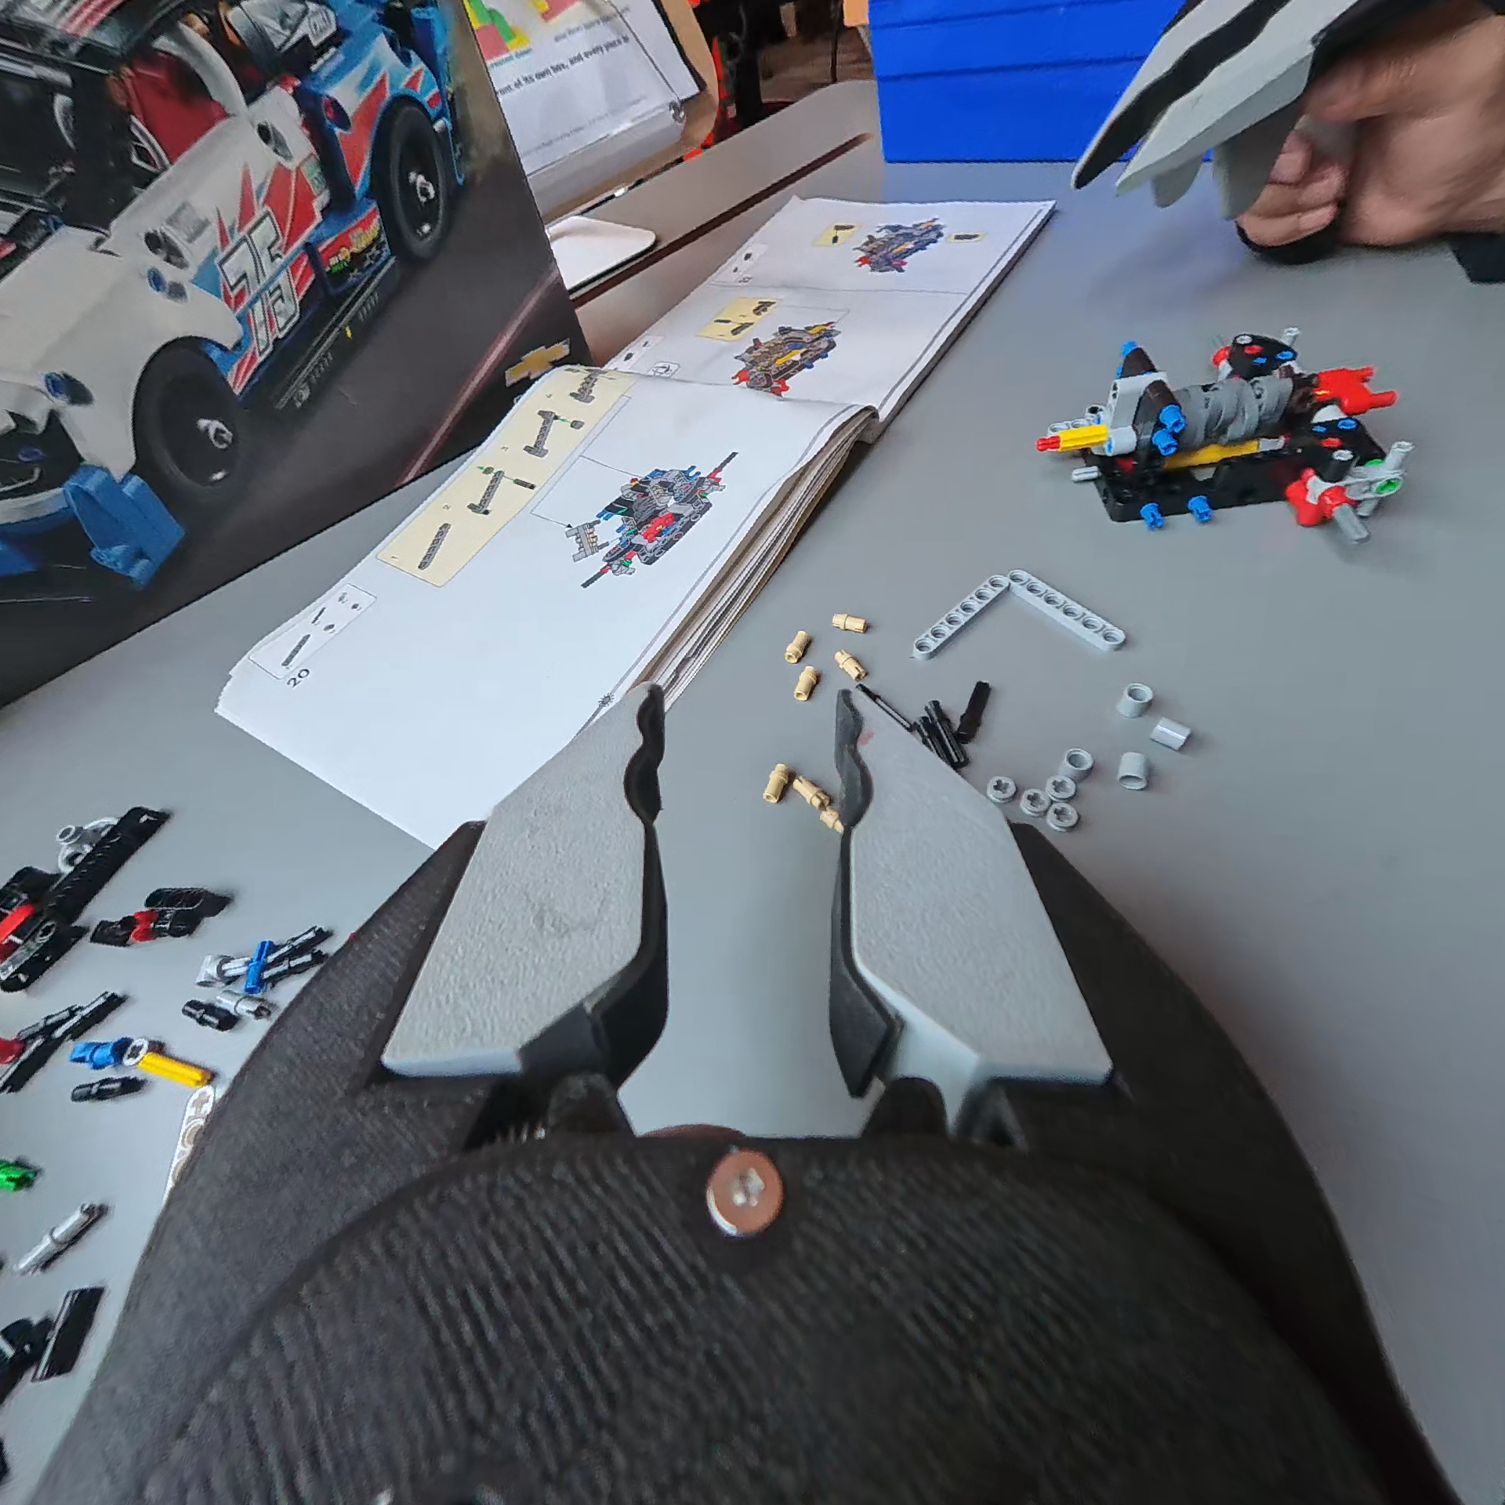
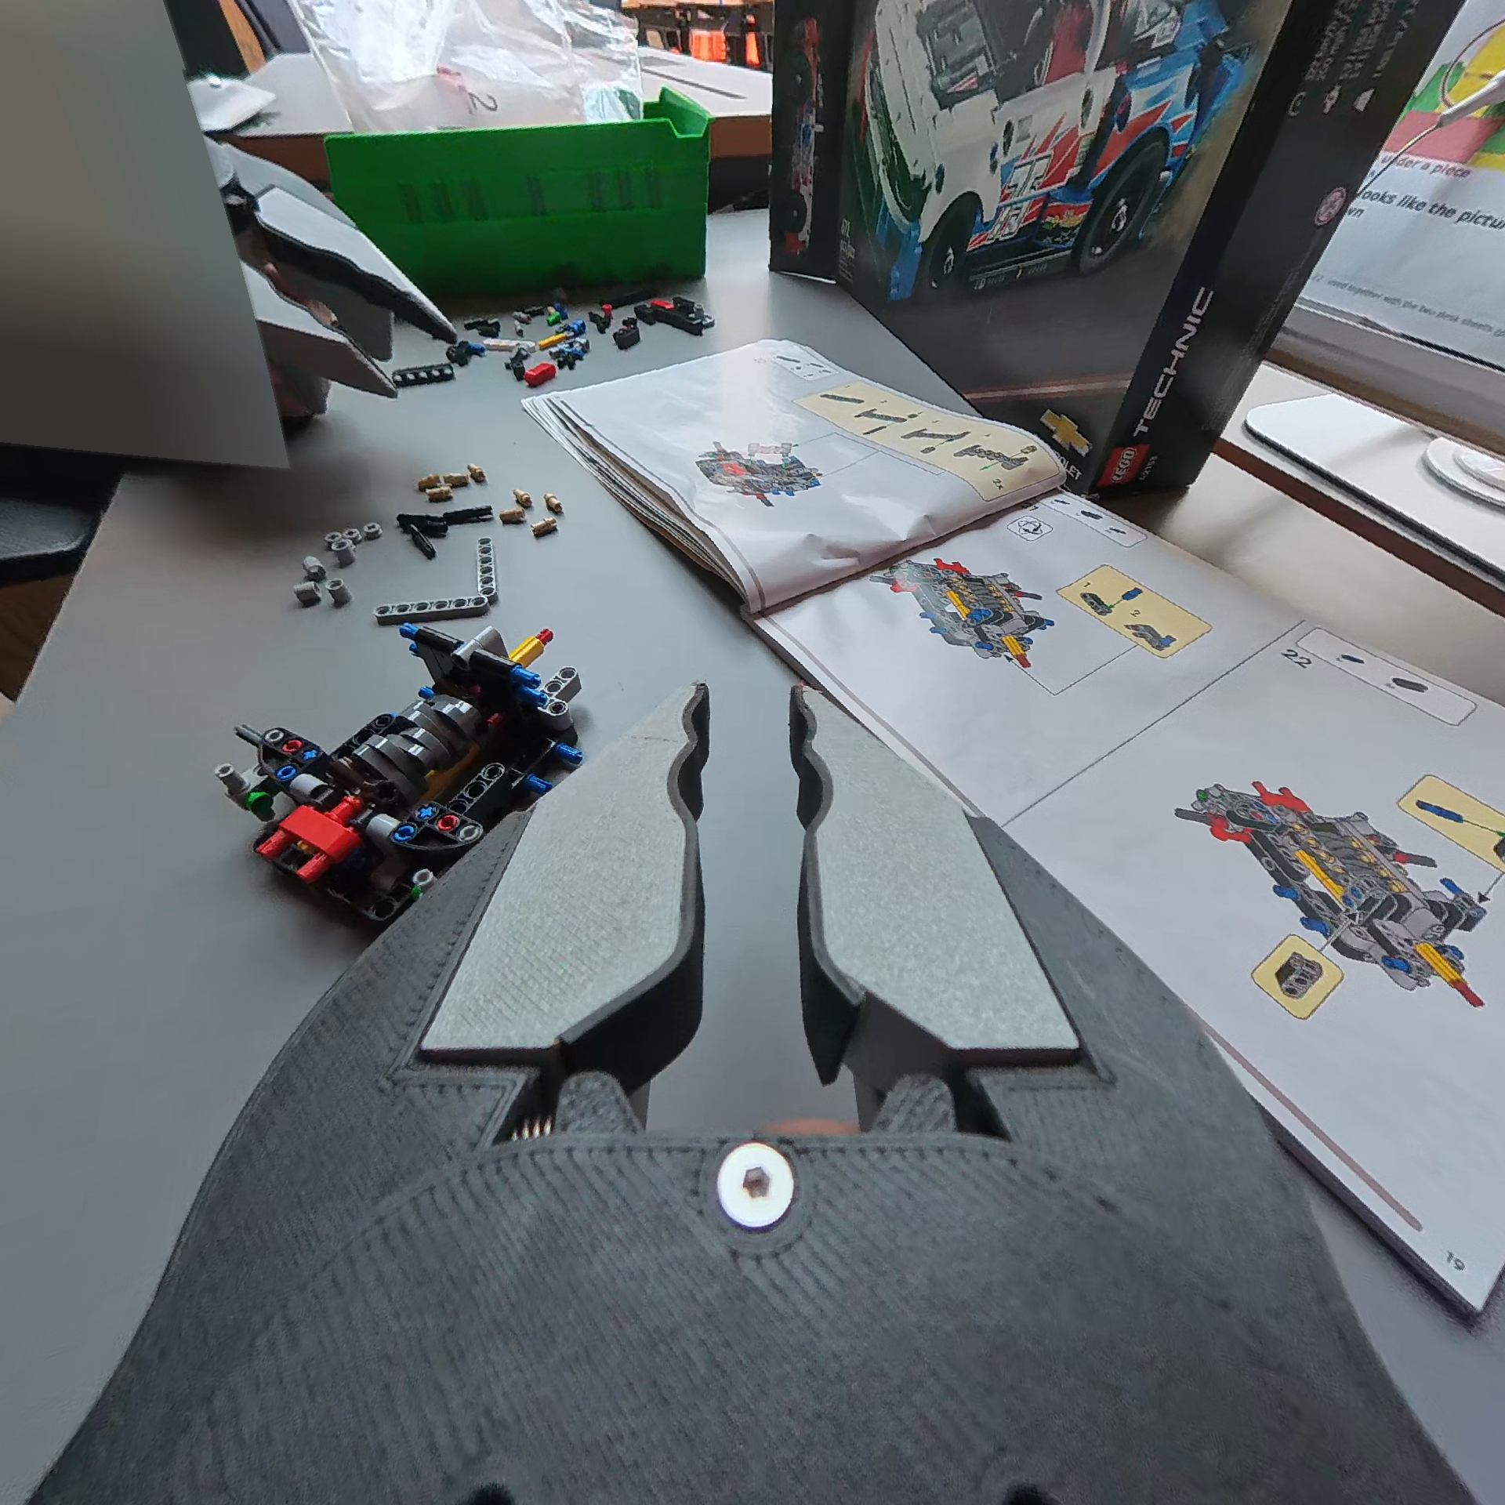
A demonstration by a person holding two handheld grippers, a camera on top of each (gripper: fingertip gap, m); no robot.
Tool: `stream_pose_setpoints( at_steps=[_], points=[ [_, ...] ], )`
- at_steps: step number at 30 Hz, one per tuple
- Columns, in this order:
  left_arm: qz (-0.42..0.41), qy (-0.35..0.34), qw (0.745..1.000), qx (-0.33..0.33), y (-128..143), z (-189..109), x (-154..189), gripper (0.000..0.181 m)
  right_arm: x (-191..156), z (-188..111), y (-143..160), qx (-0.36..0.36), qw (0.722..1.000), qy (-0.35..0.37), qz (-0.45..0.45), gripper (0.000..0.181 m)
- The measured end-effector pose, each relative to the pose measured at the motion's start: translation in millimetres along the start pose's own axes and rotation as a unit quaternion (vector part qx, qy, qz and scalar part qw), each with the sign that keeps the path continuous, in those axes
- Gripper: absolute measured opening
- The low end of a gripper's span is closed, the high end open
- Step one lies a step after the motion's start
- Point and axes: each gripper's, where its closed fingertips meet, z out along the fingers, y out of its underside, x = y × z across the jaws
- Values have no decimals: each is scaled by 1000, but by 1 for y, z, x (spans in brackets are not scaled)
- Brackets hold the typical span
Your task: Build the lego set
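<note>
A partly built black, grey, red and blue lego assembly [image 1: 1230,432] sits on the grey table [image 1: 1221,896]; it also shows in the right wrist view [image 2: 407,774]. My left gripper [image 1: 745,704] is open and empty, above loose tan pins [image 1: 802,794]. Black axles [image 1: 936,721], grey bushes [image 1: 1059,786] and an L-shaped grey beam [image 1: 1018,611] lie just right of it. My right gripper [image 2: 748,700] is open and empty, hovering between the assembly and the open instruction booklet [image 2: 1059,651]. The right gripper also shows far off in the left wrist view [image 1: 1164,155], held by a hand.
The lego box [image 1: 244,285] stands at the back left, also in the right wrist view [image 2: 1059,204]. Several small mixed pieces [image 1: 122,977] lie at the left. A green bin [image 2: 521,204] and a blue bin [image 1: 1018,73] stand at the table's far side. The left gripper's tips are roughly 30 centimeters from the right gripper's.
</note>
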Motion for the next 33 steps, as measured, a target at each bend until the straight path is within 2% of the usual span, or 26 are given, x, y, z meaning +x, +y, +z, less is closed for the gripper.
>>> stream_pose_setpoints(
  at_steps=[18, 33],
  points=[
    [-6, -6, 1000, -13, 3, 3, -2, 37, -18, 2, -3, 6, 1000, -26, -12, 16],
    [-12, -21, 1000, 1, 0, -1, -7, 36, -22, -2, 3, -9, 1000, -12, -24, 18]
  ],
)
